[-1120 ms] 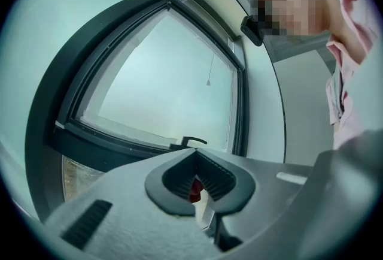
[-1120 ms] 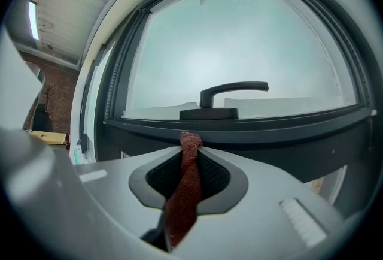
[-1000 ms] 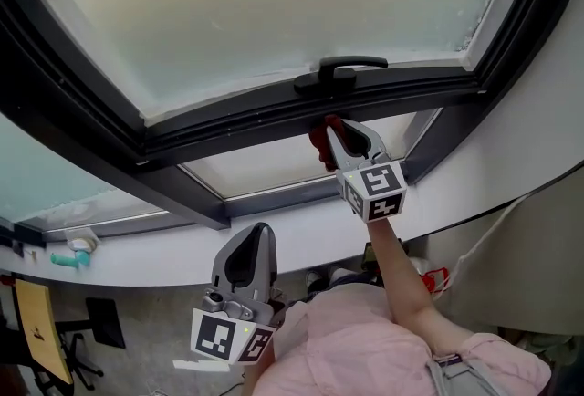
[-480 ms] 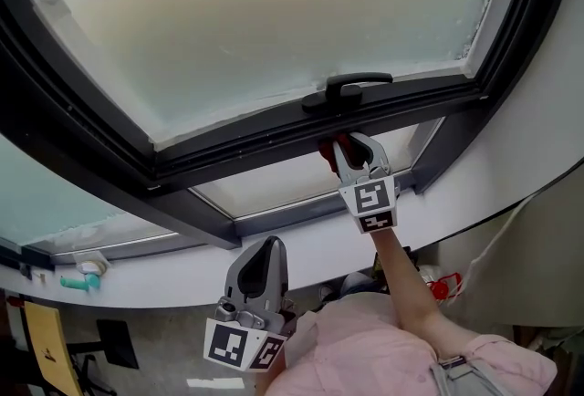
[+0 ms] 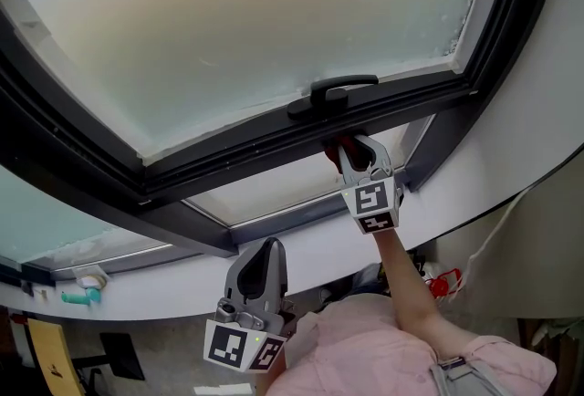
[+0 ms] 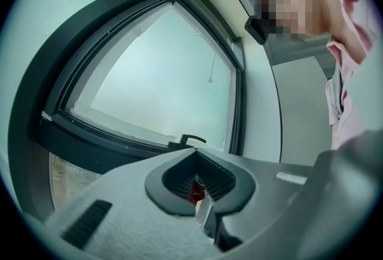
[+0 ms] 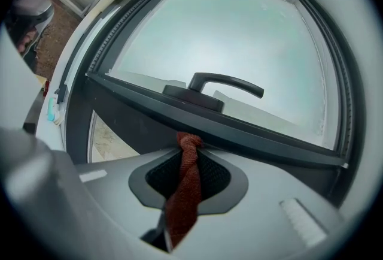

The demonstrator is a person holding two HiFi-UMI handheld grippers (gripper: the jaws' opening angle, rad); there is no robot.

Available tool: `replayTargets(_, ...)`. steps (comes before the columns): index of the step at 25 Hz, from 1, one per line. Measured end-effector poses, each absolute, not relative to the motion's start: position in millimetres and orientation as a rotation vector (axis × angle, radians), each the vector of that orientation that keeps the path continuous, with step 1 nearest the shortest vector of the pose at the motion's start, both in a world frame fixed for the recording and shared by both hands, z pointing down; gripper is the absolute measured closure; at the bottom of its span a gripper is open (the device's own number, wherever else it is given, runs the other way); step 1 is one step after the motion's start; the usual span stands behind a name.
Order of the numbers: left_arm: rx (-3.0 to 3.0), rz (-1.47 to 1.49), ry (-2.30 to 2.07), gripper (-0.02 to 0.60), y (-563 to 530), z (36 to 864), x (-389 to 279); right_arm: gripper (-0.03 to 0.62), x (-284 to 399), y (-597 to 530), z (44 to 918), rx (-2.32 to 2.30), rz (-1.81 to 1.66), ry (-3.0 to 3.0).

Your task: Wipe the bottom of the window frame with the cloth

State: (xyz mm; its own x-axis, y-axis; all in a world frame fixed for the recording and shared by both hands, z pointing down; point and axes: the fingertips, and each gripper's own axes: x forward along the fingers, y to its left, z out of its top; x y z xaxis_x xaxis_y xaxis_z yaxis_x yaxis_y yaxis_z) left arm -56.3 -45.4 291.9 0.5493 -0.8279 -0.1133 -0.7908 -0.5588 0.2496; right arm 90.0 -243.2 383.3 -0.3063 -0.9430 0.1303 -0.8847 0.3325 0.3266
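My right gripper point(image 5: 345, 148) is shut on a rust-red cloth point(image 7: 185, 190), whose bunched tip point(image 5: 332, 153) presses against the underside of the dark bottom rail of the window frame point(image 5: 255, 148), just below the black handle point(image 5: 327, 91). In the right gripper view the cloth runs between the jaws up to the rail point(image 7: 251, 133) under the handle point(image 7: 218, 85). My left gripper point(image 5: 260, 262) hangs low, well below the white sill point(image 5: 164, 280), with its jaws closed on nothing. The left gripper view looks up at the frame point(image 6: 119, 139) and handle point(image 6: 190, 139).
A frosted pane point(image 5: 255, 29) fills the sash; a lower fixed pane point(image 5: 274, 186) sits beneath. The dark right jamb point(image 5: 438, 143) stands close beside the right gripper. A teal object point(image 5: 78, 296) lies on the sill at far left. A person's pink sleeve point(image 5: 365, 349) is below.
The right gripper with the cloth has risen from below the rail and stays pressed under the handle. The left gripper has shifted slightly right and up in view.
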Motion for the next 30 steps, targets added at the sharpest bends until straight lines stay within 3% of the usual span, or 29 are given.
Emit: replayTargets(30, 2.705, -0.265, -1.189, 0.588, -93.7, 291.0, 8.8, 0.528, 164.9, -256.0, 364.2, 1.815, -0.324, -2.299)
